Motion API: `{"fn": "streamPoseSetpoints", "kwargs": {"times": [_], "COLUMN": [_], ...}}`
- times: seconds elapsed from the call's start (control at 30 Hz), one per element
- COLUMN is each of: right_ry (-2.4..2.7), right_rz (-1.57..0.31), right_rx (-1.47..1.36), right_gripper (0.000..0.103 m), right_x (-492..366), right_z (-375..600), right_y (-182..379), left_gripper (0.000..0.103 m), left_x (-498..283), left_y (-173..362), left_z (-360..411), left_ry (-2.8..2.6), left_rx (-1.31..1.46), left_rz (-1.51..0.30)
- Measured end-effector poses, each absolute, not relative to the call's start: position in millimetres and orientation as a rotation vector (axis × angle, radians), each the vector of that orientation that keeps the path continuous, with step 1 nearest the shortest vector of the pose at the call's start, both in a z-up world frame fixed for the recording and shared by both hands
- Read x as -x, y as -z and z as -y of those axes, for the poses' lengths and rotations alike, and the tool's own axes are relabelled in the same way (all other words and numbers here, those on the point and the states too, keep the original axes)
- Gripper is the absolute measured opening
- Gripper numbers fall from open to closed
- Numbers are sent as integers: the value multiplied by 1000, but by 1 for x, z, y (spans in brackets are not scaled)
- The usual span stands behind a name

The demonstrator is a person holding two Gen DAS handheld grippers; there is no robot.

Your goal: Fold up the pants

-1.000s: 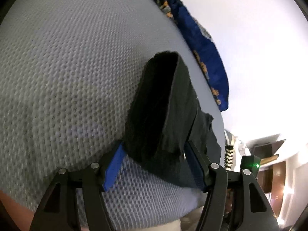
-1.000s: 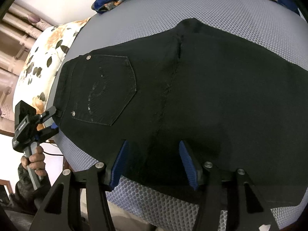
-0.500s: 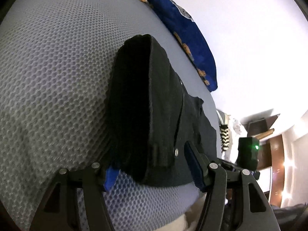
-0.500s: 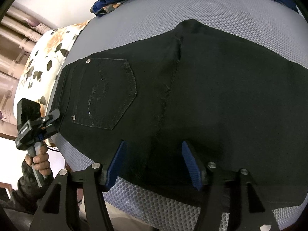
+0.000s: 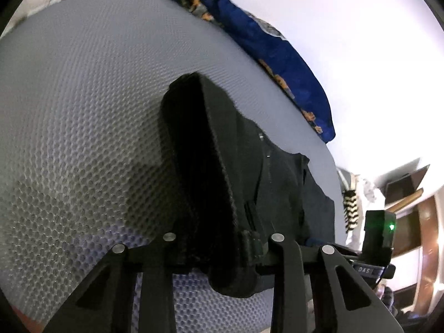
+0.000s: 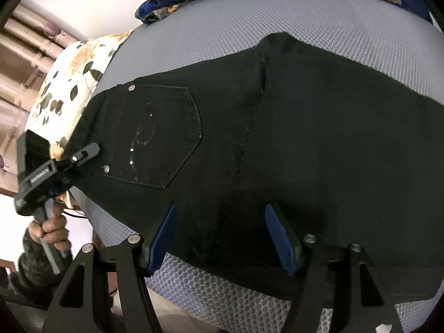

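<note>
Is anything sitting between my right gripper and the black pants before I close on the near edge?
Nothing visible. The right gripper is open with the black pants lying flat directly between its fingers on the grey mesh mattress.

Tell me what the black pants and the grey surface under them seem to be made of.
Black pants: probably denim or a stretch twill, matte, judging by the stitched patch pocket with metal rivets and the heavy seams. Grey surface: looks like woven mesh fabric, with a regular honeycomb texture across it.

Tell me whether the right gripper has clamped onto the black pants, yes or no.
No: the right gripper stands open, its blue pads spread wide over the black pants, pinching nothing.
</note>
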State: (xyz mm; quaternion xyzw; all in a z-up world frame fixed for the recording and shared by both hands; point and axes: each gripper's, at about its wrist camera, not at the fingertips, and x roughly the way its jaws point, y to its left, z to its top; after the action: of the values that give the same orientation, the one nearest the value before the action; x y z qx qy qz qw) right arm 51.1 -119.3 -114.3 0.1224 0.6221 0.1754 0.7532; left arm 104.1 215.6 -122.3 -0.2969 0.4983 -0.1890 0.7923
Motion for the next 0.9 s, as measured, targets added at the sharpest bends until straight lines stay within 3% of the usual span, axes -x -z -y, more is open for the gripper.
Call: {"fn": "streamPoseSetpoints", "kwargs": {"times": [0.33,0.9], "right_ry": [-335,-246], "right_rz": [-1300,-1217], "right_rx": [-178,-259], "right_gripper": [63,63], "right_x": [-48,-38], "right_z": [130,209], "right_y": [101,77], "left_gripper": [31,30], "left_x": [-104,-117], "left_y": [73,20], "left_z": [-172,-66], "left_ry": [423,587], "left_rx": [526,427], "left_rz": [-1005,-935]}}
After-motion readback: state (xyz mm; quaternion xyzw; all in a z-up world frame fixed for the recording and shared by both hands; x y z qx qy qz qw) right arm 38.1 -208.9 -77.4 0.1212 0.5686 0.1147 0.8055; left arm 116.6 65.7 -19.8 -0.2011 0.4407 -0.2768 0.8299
